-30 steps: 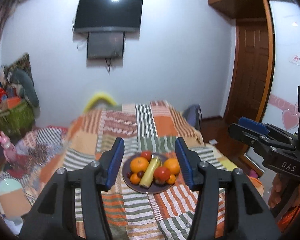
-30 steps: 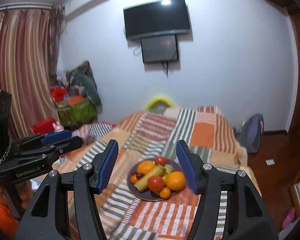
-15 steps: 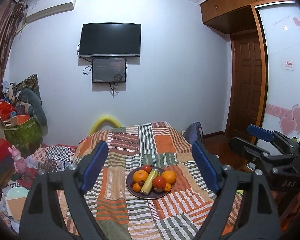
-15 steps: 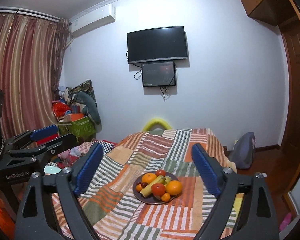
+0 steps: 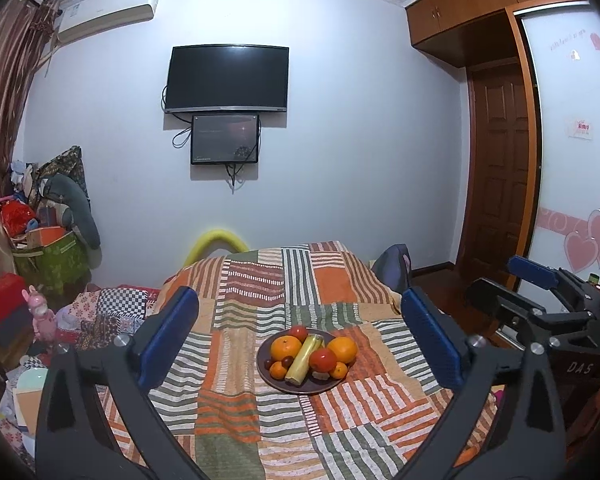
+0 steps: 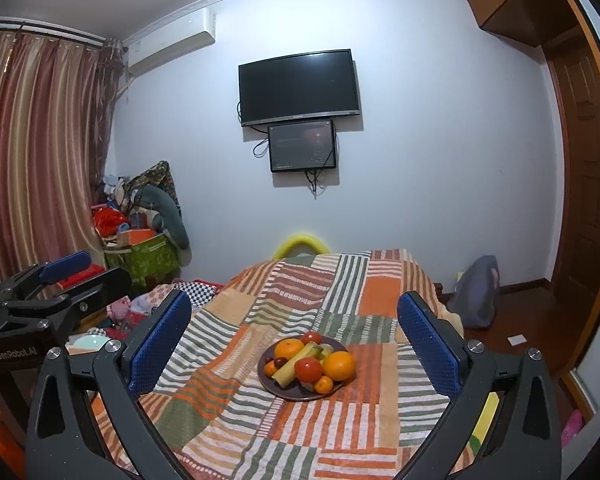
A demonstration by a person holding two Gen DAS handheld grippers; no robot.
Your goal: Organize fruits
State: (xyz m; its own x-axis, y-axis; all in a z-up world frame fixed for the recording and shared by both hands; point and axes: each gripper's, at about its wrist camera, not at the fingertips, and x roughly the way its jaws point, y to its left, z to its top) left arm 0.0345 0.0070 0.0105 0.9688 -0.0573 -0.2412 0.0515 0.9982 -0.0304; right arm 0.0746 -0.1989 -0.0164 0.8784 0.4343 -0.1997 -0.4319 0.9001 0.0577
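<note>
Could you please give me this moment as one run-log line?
left gripper: open, empty | right gripper: open, empty | dark round plate of fruit: on striped patchwork blanket, untouched

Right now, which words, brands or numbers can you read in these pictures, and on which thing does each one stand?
"DAS": on the right gripper, seen from the left wrist.
"GenRobot.AI": on the left gripper, seen from the right wrist.
Red sign on the sliding door: too small to read.
Pale writing high on that door: blurred.
</note>
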